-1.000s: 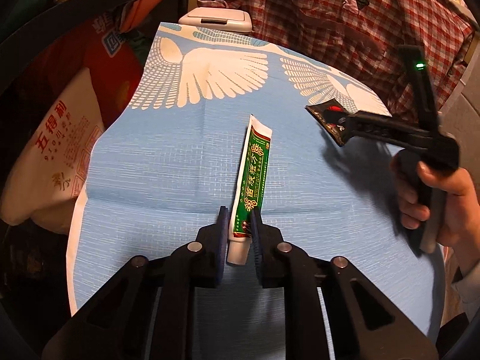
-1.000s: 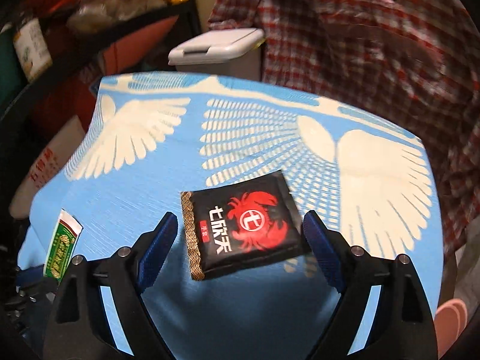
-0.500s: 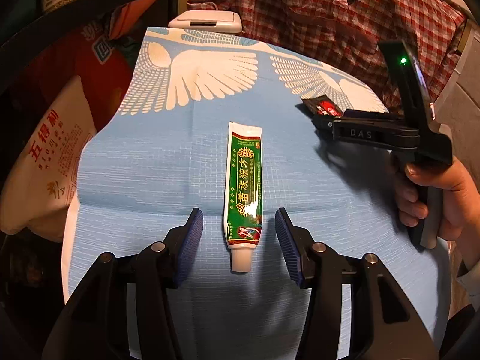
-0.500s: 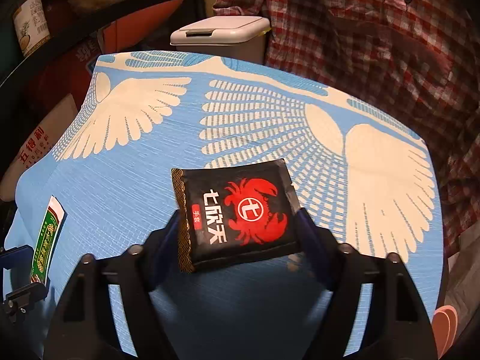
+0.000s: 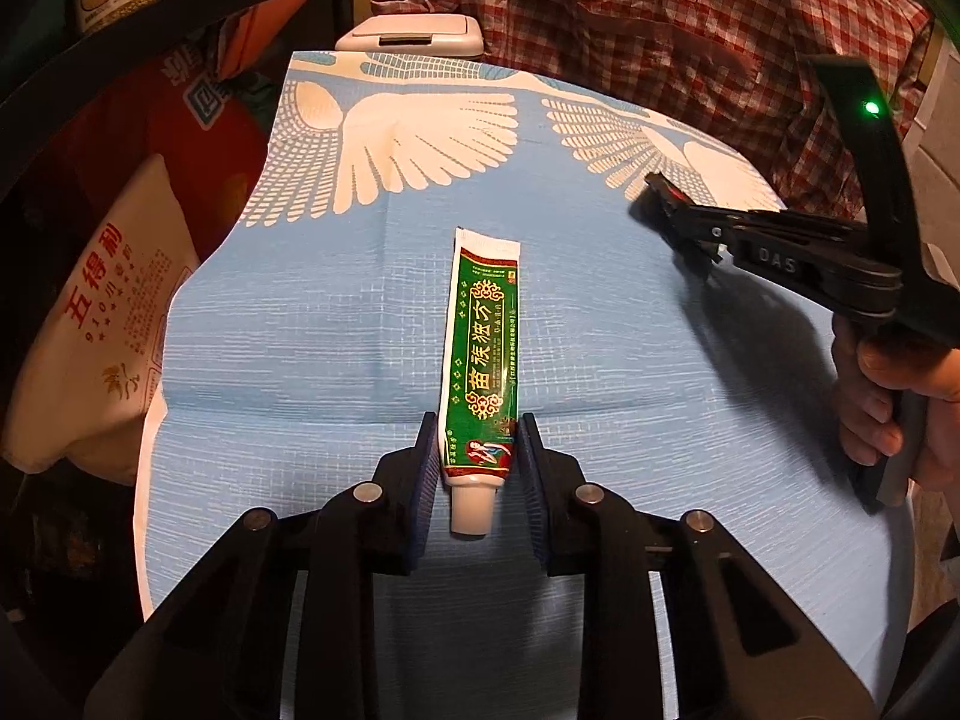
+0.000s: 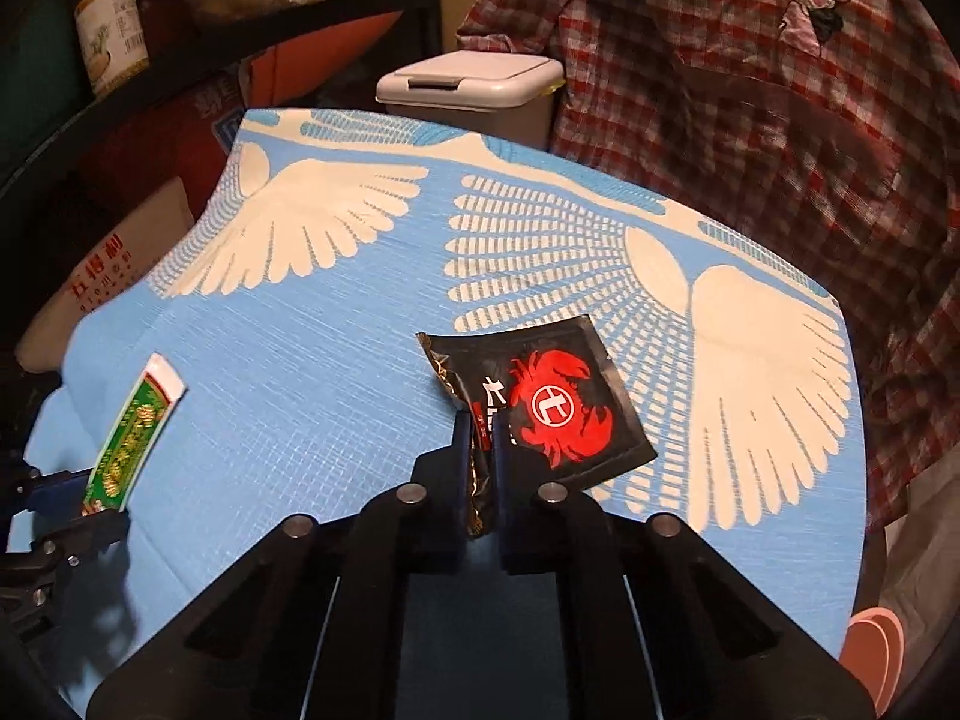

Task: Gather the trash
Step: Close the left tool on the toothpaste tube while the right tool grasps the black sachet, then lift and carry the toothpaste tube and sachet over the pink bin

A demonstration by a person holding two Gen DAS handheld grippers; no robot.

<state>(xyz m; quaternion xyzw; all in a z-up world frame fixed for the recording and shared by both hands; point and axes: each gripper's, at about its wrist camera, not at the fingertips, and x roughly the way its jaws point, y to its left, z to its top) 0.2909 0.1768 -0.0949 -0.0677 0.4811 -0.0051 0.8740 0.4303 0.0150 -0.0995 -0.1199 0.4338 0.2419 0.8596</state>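
Observation:
A green tube [image 5: 483, 354] with a white cap lies on the blue tablecloth [image 5: 300, 360]. My left gripper [image 5: 477, 450] has closed onto the tube's cap end, pads touching both sides. The tube also shows at the left of the right wrist view [image 6: 129, 438]. My right gripper [image 6: 480, 450] is shut on the crumpled left edge of a black snack packet [image 6: 558, 402] with a red crab print. In the left wrist view the right gripper [image 5: 672, 222] sits at the right, held by a hand.
A white bin with a flap lid [image 6: 468, 90] stands behind the table's far edge. A red plaid cloth [image 6: 750, 90] hangs at the back right. Sacks [image 5: 96, 324] and a dark shelf with a jar [image 6: 114, 30] stand at the left.
My left gripper opened half a second ago and has closed onto the tube again. My right gripper has closed from wide open onto the packet, crumpling its edge.

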